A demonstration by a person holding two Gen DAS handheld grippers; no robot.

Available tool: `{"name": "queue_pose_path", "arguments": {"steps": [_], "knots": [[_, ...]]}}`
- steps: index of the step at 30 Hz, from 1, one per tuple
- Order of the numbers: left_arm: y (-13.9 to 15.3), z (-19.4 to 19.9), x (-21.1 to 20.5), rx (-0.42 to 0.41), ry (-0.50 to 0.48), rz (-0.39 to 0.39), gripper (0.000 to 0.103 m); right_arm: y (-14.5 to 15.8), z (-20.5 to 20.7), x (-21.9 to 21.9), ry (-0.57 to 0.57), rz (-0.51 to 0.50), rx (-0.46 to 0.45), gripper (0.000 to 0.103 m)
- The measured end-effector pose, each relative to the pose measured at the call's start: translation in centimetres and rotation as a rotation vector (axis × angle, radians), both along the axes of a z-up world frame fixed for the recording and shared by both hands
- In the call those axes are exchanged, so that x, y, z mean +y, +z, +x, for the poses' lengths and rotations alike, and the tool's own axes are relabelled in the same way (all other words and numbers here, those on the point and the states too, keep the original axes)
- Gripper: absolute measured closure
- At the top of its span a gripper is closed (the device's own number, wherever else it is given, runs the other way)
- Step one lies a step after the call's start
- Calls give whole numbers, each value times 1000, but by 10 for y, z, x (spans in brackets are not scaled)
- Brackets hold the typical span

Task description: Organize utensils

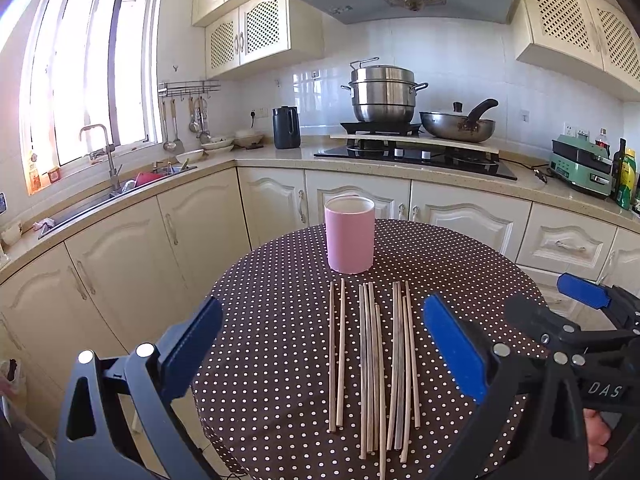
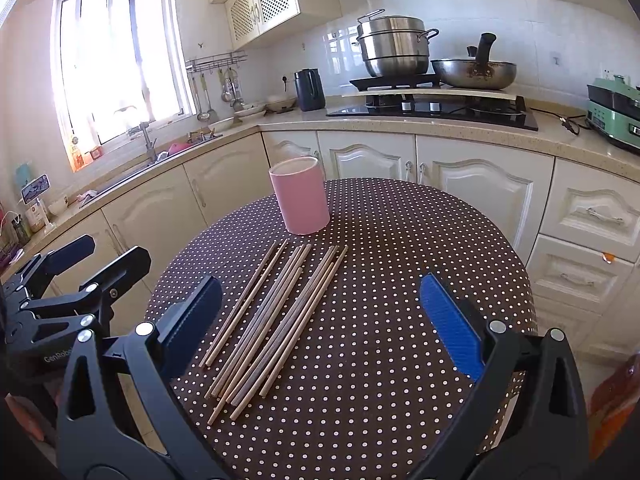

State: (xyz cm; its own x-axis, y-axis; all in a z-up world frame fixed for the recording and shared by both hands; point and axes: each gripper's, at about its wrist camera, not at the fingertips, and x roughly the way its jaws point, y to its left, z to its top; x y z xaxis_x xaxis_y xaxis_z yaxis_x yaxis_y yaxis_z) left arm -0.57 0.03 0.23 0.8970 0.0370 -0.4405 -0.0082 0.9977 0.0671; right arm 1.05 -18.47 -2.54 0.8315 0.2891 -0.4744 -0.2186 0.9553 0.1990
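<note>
Left claw [image 1: 320, 356] wide, empty, low over the chopsticks [image 1: 372, 364]; right claw [image 2: 320, 328] wide too, beside them. Probably light, stiff, thin, prone to roll: best pinched mid-length. Pale wooden sticks, loosely side by side on dotted table [image 1: 272, 320], before pink cup [image 1: 349, 236].

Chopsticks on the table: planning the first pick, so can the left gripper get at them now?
Probably yes: the left gripper has its jaws open, the chopsticks lie bare straight ahead, and nothing lies between.
</note>
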Motion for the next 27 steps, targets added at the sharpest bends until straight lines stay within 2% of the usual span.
{"name": "queue_pose_path", "arguments": {"steps": [14,27], "knots": [[-1,0,0,5,7,0,4,-3,3,-1,5,15,22,6],[-8,7,5,51,-4,-24,4,-6,7,2,14,14,57,6]]}}
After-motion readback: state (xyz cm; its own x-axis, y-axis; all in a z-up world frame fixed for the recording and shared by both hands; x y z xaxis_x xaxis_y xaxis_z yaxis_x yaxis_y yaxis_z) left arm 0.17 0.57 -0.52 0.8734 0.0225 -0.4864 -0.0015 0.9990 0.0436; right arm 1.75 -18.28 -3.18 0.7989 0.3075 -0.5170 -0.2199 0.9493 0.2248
